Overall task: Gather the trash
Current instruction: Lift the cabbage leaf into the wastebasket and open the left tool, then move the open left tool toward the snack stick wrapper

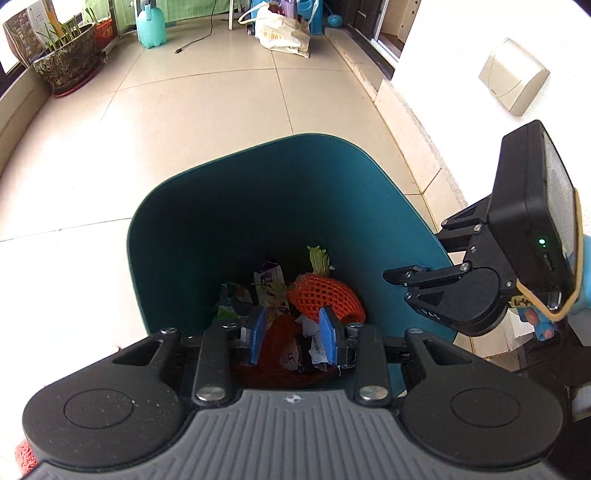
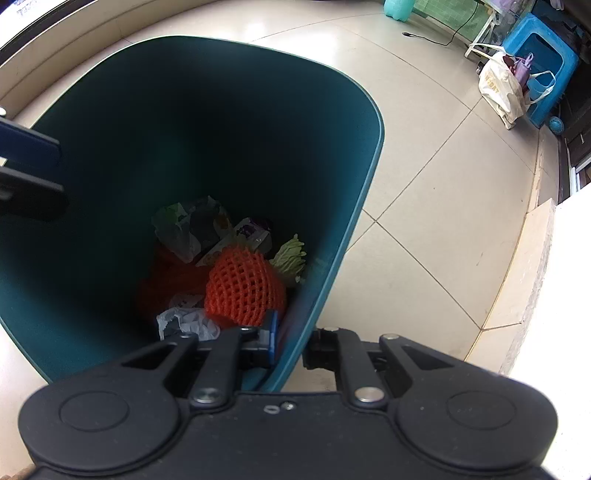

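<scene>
A teal trash bin (image 1: 258, 177) stands on the tiled floor; it also shows in the right wrist view (image 2: 362, 155). Inside lie an orange foam net (image 1: 321, 295) (image 2: 243, 288), a lettuce leaf (image 1: 319, 258) (image 2: 290, 256), crumpled wrappers (image 1: 269, 284) (image 2: 192, 229) and white paper (image 2: 188, 321). My left gripper (image 1: 293, 339) hangs open and empty over the bin's mouth. My right gripper (image 2: 291, 343) is shut on the bin's near rim, one finger inside and one outside. The right gripper also shows in the left wrist view (image 1: 417, 284) at the bin's right edge.
A potted plant (image 1: 66, 59) stands at the far left, a teal watering jug (image 1: 150, 26) and a white tote bag (image 1: 284, 33) (image 2: 502, 88) at the far end, beside a blue stool (image 2: 543, 62). A white wall and step (image 1: 424, 122) run along the right.
</scene>
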`<control>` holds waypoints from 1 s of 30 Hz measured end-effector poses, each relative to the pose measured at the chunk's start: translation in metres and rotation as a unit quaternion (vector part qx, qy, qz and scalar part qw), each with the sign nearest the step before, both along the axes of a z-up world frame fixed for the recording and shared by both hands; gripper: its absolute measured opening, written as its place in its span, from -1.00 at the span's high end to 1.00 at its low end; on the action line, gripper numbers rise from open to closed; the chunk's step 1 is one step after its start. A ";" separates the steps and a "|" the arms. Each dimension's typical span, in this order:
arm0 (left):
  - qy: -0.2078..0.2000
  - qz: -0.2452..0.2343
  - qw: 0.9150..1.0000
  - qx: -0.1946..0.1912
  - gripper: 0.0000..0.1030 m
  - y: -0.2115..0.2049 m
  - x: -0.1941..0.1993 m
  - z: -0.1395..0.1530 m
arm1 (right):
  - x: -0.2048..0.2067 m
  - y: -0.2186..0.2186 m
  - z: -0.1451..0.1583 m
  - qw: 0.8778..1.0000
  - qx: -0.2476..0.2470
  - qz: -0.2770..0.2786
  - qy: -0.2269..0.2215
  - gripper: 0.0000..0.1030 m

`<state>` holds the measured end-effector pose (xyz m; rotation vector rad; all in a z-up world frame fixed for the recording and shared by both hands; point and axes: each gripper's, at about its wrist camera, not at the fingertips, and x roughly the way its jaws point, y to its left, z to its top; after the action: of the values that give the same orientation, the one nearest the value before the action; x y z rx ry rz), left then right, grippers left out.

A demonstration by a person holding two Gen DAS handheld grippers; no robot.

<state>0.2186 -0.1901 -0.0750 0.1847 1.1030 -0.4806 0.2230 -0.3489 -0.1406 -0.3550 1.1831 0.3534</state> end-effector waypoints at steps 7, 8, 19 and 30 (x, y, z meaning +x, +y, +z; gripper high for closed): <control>-0.049 0.032 0.998 -0.018 -0.27 0.051 -0.010 0.032 | 0.000 0.000 -0.001 1.000 0.000 0.000 0.000 0.77; -0.052 0.039 0.998 -0.018 -0.27 0.060 -0.010 0.038 | 0.000 0.000 -0.001 1.000 -0.001 0.000 0.000 0.77; -0.044 0.145 0.988 0.021 -0.55 0.162 0.029 -0.013 | 0.000 0.000 -0.003 1.000 -0.001 0.000 0.002 0.77; 0.086 0.212 0.973 0.029 -0.55 0.230 0.075 -0.169 | -0.003 0.006 -0.008 1.000 -0.019 0.013 0.002 0.77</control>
<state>0.2934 0.0396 -0.2440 -0.0449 1.2874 -0.0826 0.2200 -0.3430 -0.1483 -0.4033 1.1920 0.3550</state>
